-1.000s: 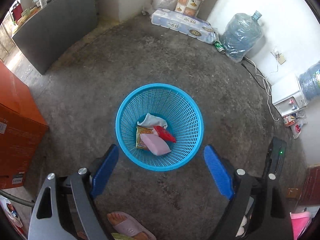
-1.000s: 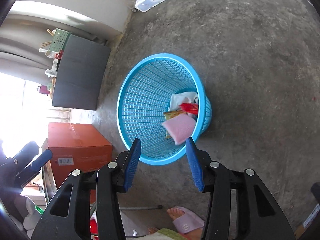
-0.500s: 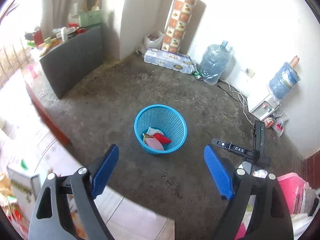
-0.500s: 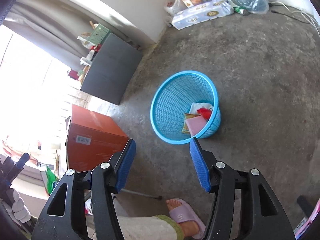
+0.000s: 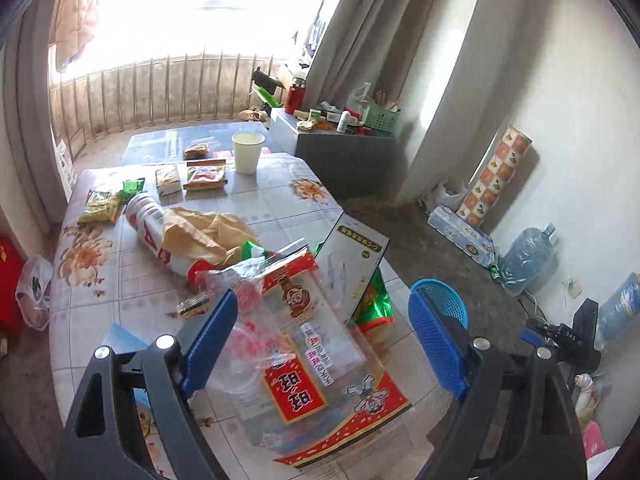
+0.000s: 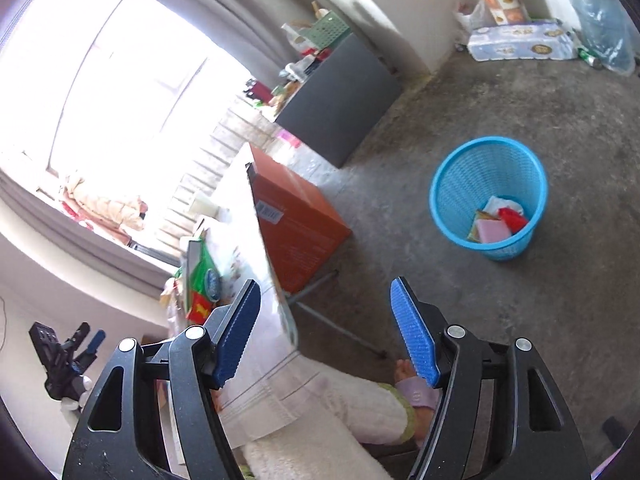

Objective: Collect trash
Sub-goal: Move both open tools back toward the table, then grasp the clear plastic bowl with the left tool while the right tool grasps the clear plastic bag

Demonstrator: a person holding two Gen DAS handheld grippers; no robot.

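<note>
My left gripper [image 5: 324, 344] is open and empty, hovering over a clear plastic bag with red print [image 5: 304, 360] on the table [image 5: 88, 320]. More trash lies there: a crumpled brown paper bag [image 5: 204, 232], a red-and-white can on its side [image 5: 150, 224], snack packets [image 5: 204, 174], a paper cup [image 5: 247, 152] and a white card box [image 5: 352, 264]. The blue mesh trash basket [image 6: 486, 196] stands on the floor with a pink packet and wrappers inside; it also shows in the left wrist view [image 5: 444, 300]. My right gripper [image 6: 326, 328] is open and empty, above the floor beside the table edge.
An orange box [image 6: 296, 216] sits under the table. A dark grey cabinet [image 6: 340, 96] stands by the wall. A water jug [image 5: 524, 260] and a pack of tissue rolls [image 5: 460, 236] lie along the far wall. The person's leg and slipper [image 6: 412, 392] are below my right gripper.
My left gripper has swung up from the basket to the table top with the trash. My right gripper has pulled back and up from the basket. Both stay open.
</note>
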